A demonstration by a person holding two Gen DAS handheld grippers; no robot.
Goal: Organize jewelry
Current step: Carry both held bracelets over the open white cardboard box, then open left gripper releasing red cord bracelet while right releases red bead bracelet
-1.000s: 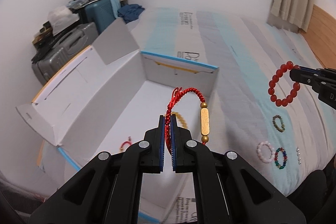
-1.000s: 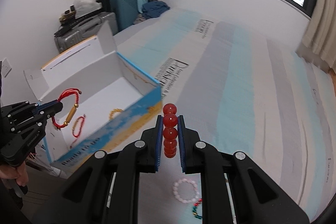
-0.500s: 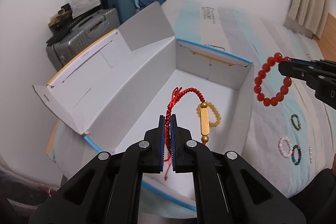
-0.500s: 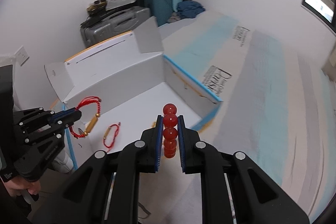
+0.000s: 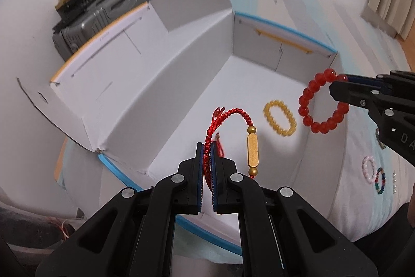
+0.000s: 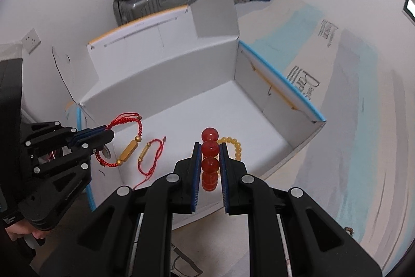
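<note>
The left gripper (image 5: 207, 147) pinched a limp red braided cord bracelet (image 5: 234, 139); the right gripper (image 6: 210, 151) clamped a stiffer, slippery-looking red bead bracelet (image 5: 323, 105) over the white cardboard box (image 5: 160, 85).

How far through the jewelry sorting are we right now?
Roughly midway. Done: a yellow bead bracelet and a thin red cord bracelet lie inside the white box. In hand: the left gripper holds a red braided bracelet and the right gripper holds a red bead bracelet, both over the box. Left: a pink bracelet, a multicolor bracelet and another piece on the bed.
</note>
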